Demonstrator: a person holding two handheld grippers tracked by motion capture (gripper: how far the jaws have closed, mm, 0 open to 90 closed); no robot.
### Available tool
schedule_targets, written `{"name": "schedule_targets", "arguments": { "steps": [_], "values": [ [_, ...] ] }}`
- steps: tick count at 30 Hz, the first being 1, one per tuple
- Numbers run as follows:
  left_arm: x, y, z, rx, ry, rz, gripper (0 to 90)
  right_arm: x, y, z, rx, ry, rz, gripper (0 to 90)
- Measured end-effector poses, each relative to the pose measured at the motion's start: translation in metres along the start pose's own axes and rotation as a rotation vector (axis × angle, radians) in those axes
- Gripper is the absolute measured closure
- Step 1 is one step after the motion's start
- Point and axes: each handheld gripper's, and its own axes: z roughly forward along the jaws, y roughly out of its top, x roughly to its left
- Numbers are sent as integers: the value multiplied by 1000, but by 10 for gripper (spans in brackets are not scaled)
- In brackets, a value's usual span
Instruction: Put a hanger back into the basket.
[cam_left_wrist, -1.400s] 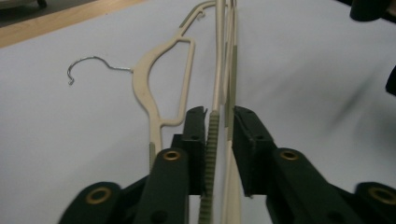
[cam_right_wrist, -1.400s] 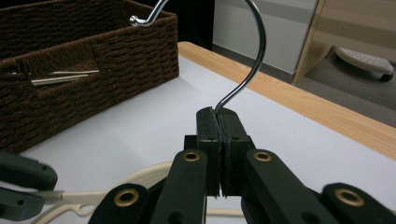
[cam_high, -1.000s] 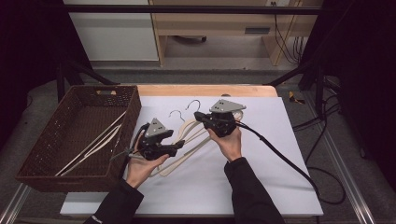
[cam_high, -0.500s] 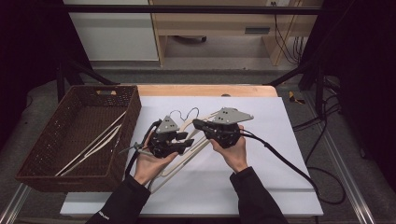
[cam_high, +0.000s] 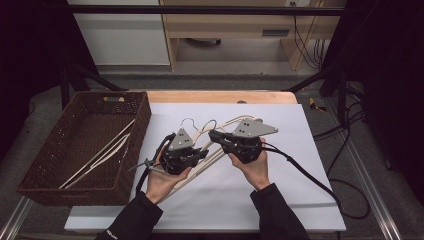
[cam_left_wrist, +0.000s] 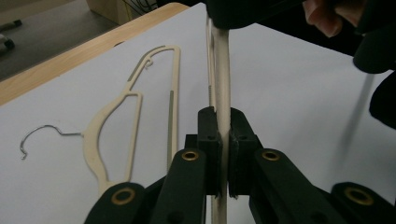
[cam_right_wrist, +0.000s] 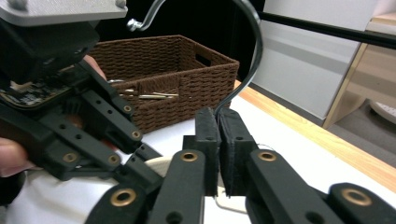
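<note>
High view | both claws grip one cream hanger (cam_high: 216, 152) lifted over the tabletop (cam_high: 300, 150): left claw (cam_left_wrist: 223, 140) clamps its arm, right claw (cam_right_wrist: 219, 140) its hook | basket (cam_high: 35, 170) at left holds hangers; another lies on tabletop (cam_left_wrist: 133, 105), likely still unbasketed

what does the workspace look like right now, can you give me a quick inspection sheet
surface: white sheet over a wooden table
job's things: held hanger; second hanger flat on the sheet; basket at left holding more hangers
clutter: nothing seen
grippers: left gripper shut on the held hanger's bar; right gripper shut at its wire hook
cables: one cable trails off right; loose cables on the floor
surroundings: cabinets behind the table
</note>
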Motion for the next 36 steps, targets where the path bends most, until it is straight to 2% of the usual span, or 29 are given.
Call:
{"name": "schedule_targets", "arguments": {
  "steps": [5,6,8,11,12,13,14,15,17,19,22,23,26,27,28,30,32,33,34,35,36],
  "values": [
    [3,-2,-4,-9,14,-10,860,-4,0,-21,-39,-29,45,671],
    [4,-2,-6,-9,18,-12,860,-4,0,-21,-39,-29,45,671],
    [6,-1,-12,-12,25,-5,860,-8,-6,-37,-61,-49,83,600],
    [7,1,-21,-29,27,1,860,-12,-15,-53,-67,-66,105,496],
    [7,1,-21,-29,27,1,860,-12,-15,-53,-67,-66,105,496],
    [8,4,-29,-36,25,7,860,-14,-22,-63,-72,-75,119,423],
    [8,4,-29,-36,25,7,860,-14,-22,-63,-72,-75,119,423],
    [8,8,-37,-53,27,12,861,-16,-29,-73,-66,-96,132,344],
    [10,10,-41,-59,22,16,860,-19,-37,-82,-51,-128,140,286],
    [13,16,-55,-77,16,20,861,-22,-44,-90,-34,-158,156,234],
    [15,20,-63,-85,24,31,861,-25,-52,-98,-21,-162,177,194],
    [16,22,-68,-90,26,34,861,-27,-57,-103,-2,-192,183,160],
    [22,28,-88,-124,44,44,861,-28,-62,-110,16,-215,187,120],
    [22,28,-88,-124,44,44,861,-28,-62,-110,16,-215,187,120],
    [27,31,-98,-130,55,52,860,-29,-64,-113,15,-210,192,103],
    [29,32,-102,-127,62,58,860,-30,-65,-115,21,-230,189,86],
    [40,36,-117,-126,74,67,861,-31,-66,-117,22,-237,193,80],
    [40,36,-117,-126,74,67,860,-31,-66,-117,22,-237,193,80],
    [48,39,-127,-131,84,72,860,-31,-66,-118,25,-234,193,76],
    [48,39,-127,-131,84,72,860,-31,-66,-118,25,-234,193,76],
    [56,41,-137,-136,97,71,861,-32,-67,-119,24,-239,193,73]
  ]
}}
